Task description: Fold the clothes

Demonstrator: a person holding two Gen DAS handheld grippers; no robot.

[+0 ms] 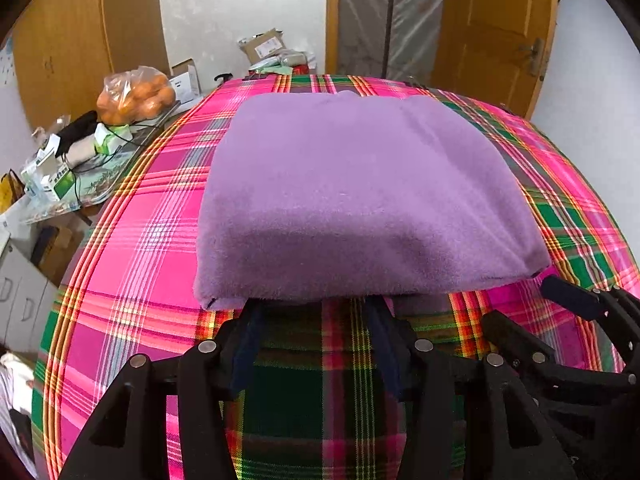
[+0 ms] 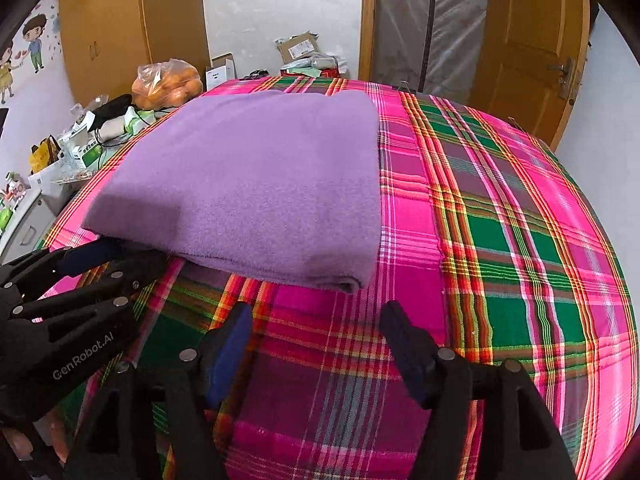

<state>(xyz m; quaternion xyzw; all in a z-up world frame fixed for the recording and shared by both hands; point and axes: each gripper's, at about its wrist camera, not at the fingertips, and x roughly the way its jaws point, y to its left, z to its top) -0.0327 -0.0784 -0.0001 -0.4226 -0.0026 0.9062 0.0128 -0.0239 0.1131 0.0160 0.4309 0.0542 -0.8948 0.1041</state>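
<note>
Plaid cloth (image 1: 132, 240) over table, cluttered desk (image 1: 60, 168) far left | folded purple garment (image 1: 352, 196) lies centre | left gripper (image 1: 316, 312) jaws apart at its near edge | right gripper (image 2: 320, 320) jaws apart, nothing between, just clear of near-right corner

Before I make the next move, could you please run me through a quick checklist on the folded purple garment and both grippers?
1. Purple garment folded into a flat rectangle: ok.
2. It lies wholly on the plaid cloth: ok.
3. Right gripper open, nothing between the pads: ok.
4. Left gripper open: ok.
5. Left fingertips clear of the garment's near edge: cannot tell, they reach under it.
6. Layers underneath even: cannot tell.
</note>
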